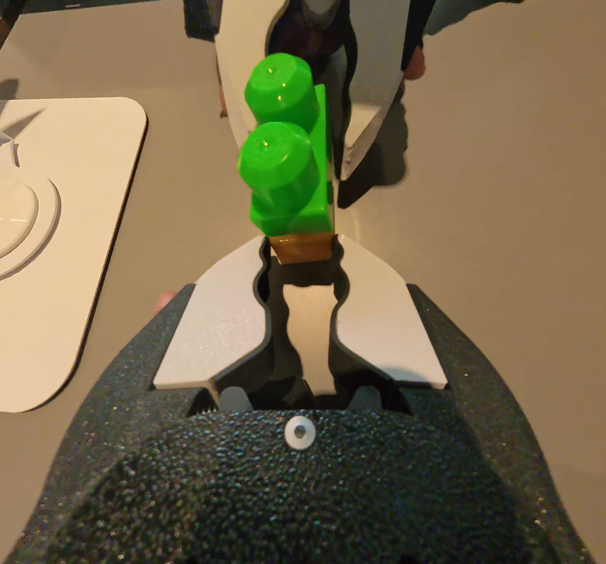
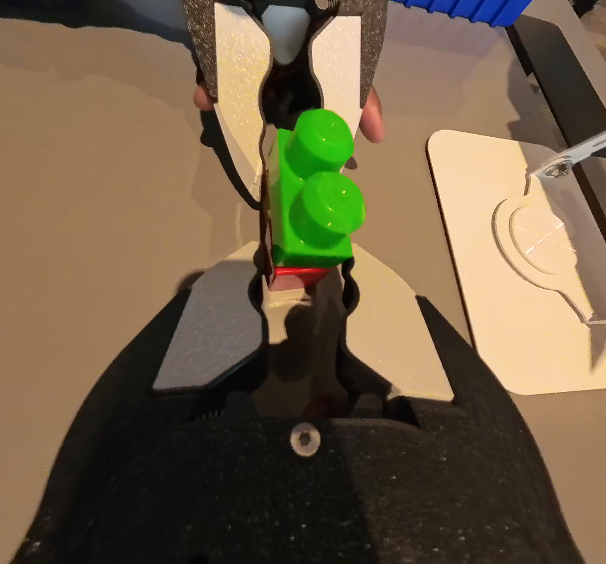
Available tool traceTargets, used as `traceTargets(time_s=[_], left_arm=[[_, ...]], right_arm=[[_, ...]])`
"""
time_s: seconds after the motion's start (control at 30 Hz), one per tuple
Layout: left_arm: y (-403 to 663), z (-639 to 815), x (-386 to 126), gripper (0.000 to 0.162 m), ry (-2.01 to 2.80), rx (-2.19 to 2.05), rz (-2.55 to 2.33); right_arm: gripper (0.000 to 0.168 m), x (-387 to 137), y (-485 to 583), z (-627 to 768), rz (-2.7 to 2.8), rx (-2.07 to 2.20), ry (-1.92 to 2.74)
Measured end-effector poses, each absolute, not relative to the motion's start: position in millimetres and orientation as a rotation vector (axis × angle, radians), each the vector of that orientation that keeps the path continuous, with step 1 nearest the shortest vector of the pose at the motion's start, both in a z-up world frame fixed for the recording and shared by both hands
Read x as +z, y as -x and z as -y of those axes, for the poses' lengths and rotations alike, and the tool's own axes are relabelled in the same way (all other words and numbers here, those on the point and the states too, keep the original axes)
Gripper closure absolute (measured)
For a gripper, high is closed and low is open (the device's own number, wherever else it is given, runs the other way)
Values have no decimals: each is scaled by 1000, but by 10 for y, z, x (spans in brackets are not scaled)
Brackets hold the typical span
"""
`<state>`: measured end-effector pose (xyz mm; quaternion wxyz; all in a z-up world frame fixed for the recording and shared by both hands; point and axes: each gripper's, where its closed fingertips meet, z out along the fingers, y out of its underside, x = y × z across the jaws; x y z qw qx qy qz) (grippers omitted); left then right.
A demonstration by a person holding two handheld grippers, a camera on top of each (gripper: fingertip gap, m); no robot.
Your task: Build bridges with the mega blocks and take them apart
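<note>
Mega blocks sit stacked between the two grippers above the grey counter (image 1: 492,253), beside a white board (image 1: 82,220). The bright green two-stud plastic block (image 1: 288,168) tops a red block (image 2: 295,278), its long axis running from one gripper to the other. Left gripper (image 1: 300,250) has its jaws closed on the lower block's end; right gripper (image 2: 303,266) jaws clamp the opposite end, equally near.

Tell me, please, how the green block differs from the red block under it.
The green block is bright green; the red block is red. Green sits on top, two studs showing; red lies beneath, mostly hidden. The right tool grips red; green rises above its tips. Both are plastic and touch. The left tool grips a brown block under green's far end.
</note>
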<state>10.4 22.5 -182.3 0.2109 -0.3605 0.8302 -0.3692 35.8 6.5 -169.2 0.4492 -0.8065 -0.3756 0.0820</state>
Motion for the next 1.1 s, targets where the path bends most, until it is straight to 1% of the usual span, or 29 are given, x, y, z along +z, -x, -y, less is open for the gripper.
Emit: traceTargets(time_s=[0.2, 0.5, 0.8, 1.0, 1.1], left_arm=[[-123, -227, -1826, 127, 1002, -1019, -2306], [-126, -225, -1824, 127, 990, -1010, -2303], [-124, -226, -1821, 127, 981, -1002, -2297], [-103, -231, -1814, 127, 968, -1000, -2292], [-88, -224, -1792, 127, 956, -1021, -2282]], right_arm=[[129, -1721, -400, -91, 906, 100, 2011], [129, -1725, -364, -54, 912, 134, 2017], [120, -1779, -372, -71, 898, 195, 2081], [110, -1670, -375, 21, 878, 239, 2011], [109, -1588, -370, 84, 850, 290, 1963]])
